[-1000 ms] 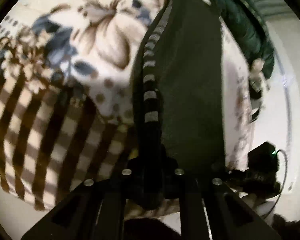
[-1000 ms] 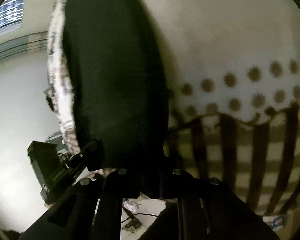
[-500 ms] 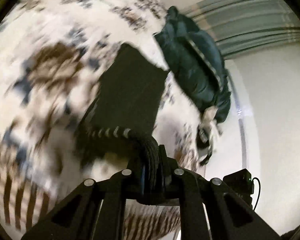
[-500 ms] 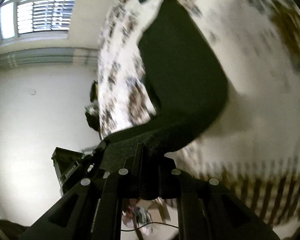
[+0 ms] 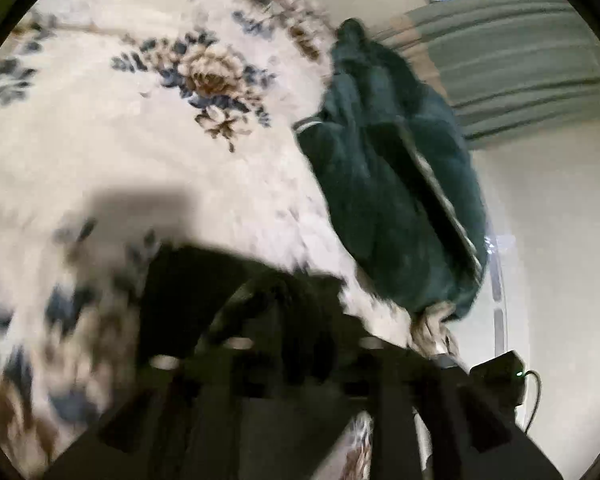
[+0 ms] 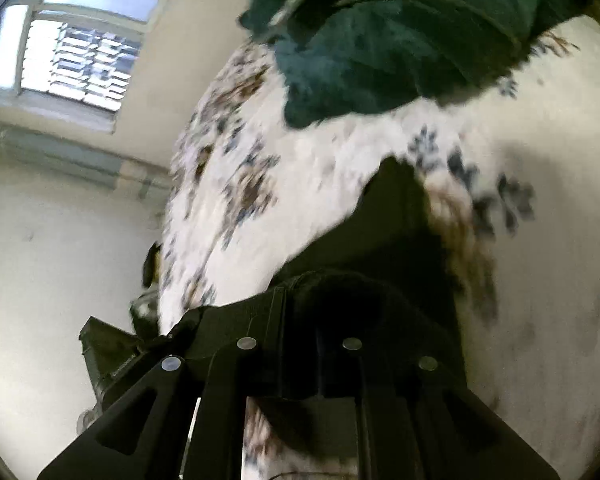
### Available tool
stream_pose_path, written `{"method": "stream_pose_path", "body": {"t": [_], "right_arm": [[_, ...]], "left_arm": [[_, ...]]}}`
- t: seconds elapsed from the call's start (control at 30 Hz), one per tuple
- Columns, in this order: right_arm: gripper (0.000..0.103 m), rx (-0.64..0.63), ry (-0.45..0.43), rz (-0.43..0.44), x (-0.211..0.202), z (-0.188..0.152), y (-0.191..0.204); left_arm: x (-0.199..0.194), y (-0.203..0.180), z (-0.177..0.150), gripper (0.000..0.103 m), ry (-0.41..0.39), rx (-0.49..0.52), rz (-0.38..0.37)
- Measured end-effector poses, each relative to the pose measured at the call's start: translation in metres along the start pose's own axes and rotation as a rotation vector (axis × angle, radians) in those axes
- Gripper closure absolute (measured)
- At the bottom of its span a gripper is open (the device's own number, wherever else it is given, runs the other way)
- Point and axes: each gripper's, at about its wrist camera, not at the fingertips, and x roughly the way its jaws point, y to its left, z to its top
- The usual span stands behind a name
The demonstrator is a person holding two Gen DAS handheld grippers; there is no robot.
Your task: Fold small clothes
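While the right tool (image 6: 300, 312) pinches the black garment (image 6: 396, 220), the left tool (image 5: 304, 320) has just spread beside it.

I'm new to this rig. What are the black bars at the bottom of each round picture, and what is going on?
Each picture comes from a fisheye camera on a handheld gripper, looking along its two fingers; the black bars are those fingers. A person holds one gripper per hand. Below is a flowered bedspread with a green jacket bunched at its far end. The left gripper has just been opening its jaws; the black garment lies blurred in front of them, no longer pinched. The right gripper is shut on that garment's other end.
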Motion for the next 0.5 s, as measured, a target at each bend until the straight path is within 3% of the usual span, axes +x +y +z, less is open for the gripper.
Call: {"method": "stream_pose_path", "body": {"t": [0.03,0.07,0.13,0.17,0.2,0.3,0.4,0.47,0.5], "right_arm": [[0.086,0.027,0.011,-0.014,0.019,0.018,-0.007],[0.086,0.073,0.069,-0.008,0.047,0.037,-0.021],[0.066,0.127,0.127,-0.033,0.067,0.050,-0.043],[0.061,0.125,0.113,-0.045,0.065,0.051,-0.049],[0.055,0.099,0.096,-0.055,0.058,0.051,-0.053],[0.055,0.030,0.084,-0.095,0.045,0.043,-0.063],[0.055,-0.014,0.149,-0.151,0.058,0.037,-0.075],[0.055,-0.035,0.190,-0.185,0.079,0.038,-0.079],[0.055,-0.044,0.206,-0.189,0.088,0.038,-0.078]], "left_arm": [[0.011,0.011,0.014,0.046,0.004,-0.036,0.012],[0.015,0.021,0.023,0.046,-0.007,-0.078,0.012],[0.010,0.029,0.027,0.045,-0.025,-0.093,0.008],[0.007,0.029,0.027,0.044,-0.031,-0.078,0.019],[0.004,0.026,0.021,0.042,-0.027,-0.033,0.060],[0.022,0.013,0.007,0.037,0.055,0.120,0.175],[0.060,0.001,-0.008,0.037,0.142,0.283,0.328],[0.082,-0.002,-0.011,0.045,0.151,0.368,0.389],[0.089,-0.003,-0.013,0.082,0.152,0.406,0.404]]}}
